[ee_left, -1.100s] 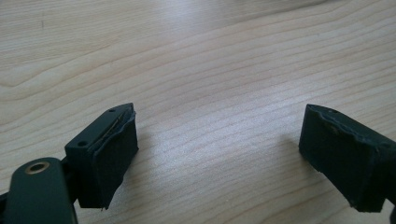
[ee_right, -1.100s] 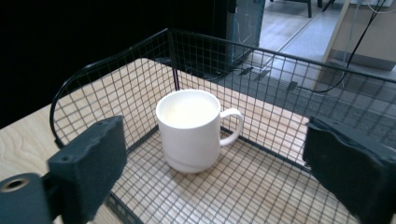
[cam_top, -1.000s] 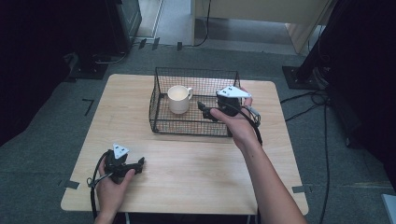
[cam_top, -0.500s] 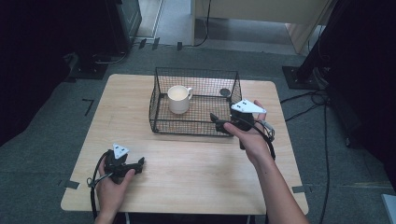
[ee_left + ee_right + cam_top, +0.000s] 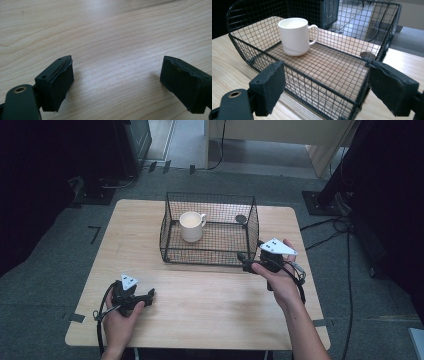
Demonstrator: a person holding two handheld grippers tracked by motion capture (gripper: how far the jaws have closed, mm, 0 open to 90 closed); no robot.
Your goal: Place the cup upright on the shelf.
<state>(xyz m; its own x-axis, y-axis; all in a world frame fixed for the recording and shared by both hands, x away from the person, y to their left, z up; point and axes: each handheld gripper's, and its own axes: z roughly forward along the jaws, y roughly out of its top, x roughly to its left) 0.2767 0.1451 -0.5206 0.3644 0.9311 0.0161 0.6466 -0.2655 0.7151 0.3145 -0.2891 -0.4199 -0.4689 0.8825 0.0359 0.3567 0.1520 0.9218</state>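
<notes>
Withdrawn from above the wire basket (image 5: 209, 230), the right gripper (image 5: 246, 261) hangs wide and empty at its near-right corner; the white mug (image 5: 191, 226) stands inside, far-left, apparently delivered.

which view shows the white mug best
The right gripper view: the white mug stands close and sharp in the wire basket, handle and rim clear. The high view shows it small, from above.
</notes>
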